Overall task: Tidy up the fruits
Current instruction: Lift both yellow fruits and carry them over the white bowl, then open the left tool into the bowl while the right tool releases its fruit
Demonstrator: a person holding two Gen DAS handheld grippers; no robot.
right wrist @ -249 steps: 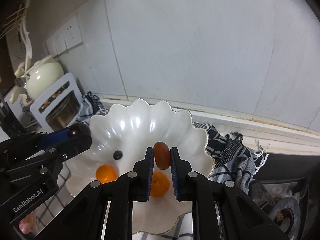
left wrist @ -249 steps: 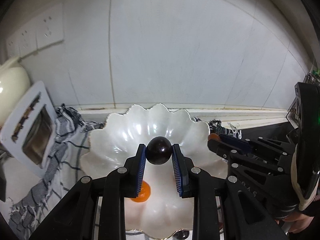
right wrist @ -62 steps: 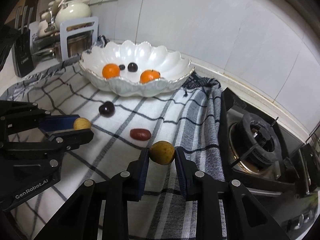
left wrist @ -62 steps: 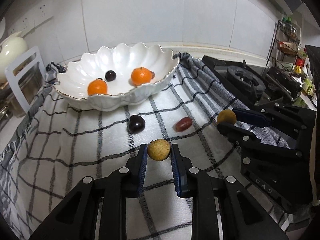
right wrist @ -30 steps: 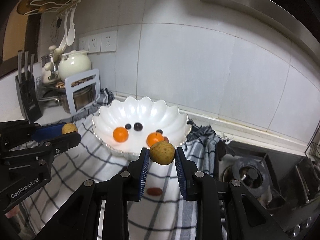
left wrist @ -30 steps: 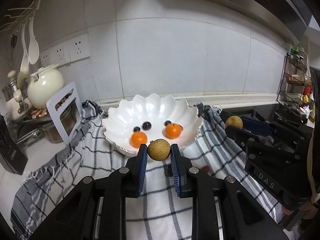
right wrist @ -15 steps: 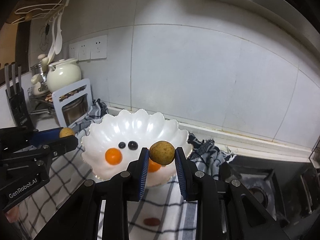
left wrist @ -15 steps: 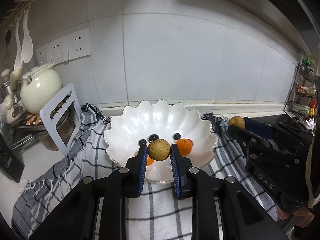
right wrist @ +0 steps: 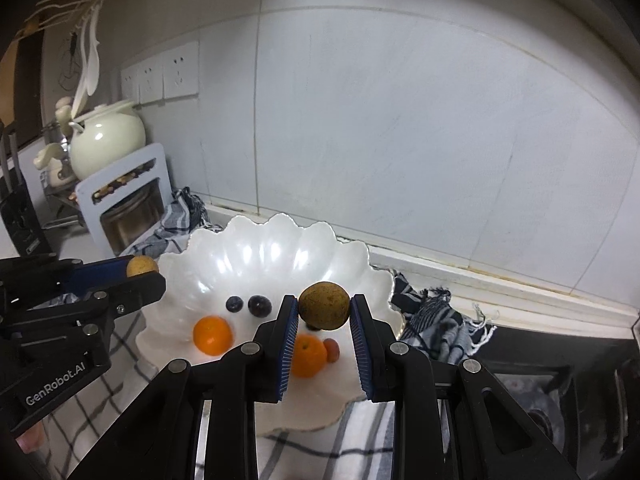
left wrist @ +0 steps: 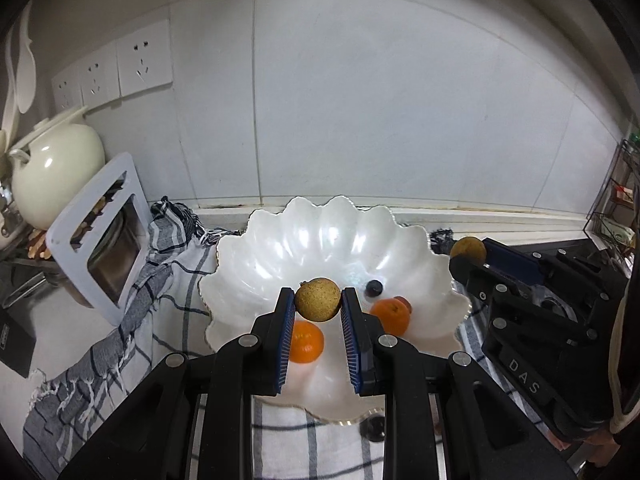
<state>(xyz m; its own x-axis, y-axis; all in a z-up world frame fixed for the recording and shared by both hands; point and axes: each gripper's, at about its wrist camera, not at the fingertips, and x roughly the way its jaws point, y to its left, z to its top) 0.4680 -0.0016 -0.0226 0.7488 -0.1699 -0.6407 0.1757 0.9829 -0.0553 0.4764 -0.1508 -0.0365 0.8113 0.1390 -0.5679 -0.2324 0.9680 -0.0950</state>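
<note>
Left gripper jaws clamp a tan round fruit above the scalloped white bowl. Bowl contains two oranges and a dark berry. Right gripper grips a similar fruit.

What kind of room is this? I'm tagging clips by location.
Most likely a home kitchen counter: a gas stove burner at the right, a tiled wall with power sockets, and a cream teapot beside the white fruit bowl.
</note>
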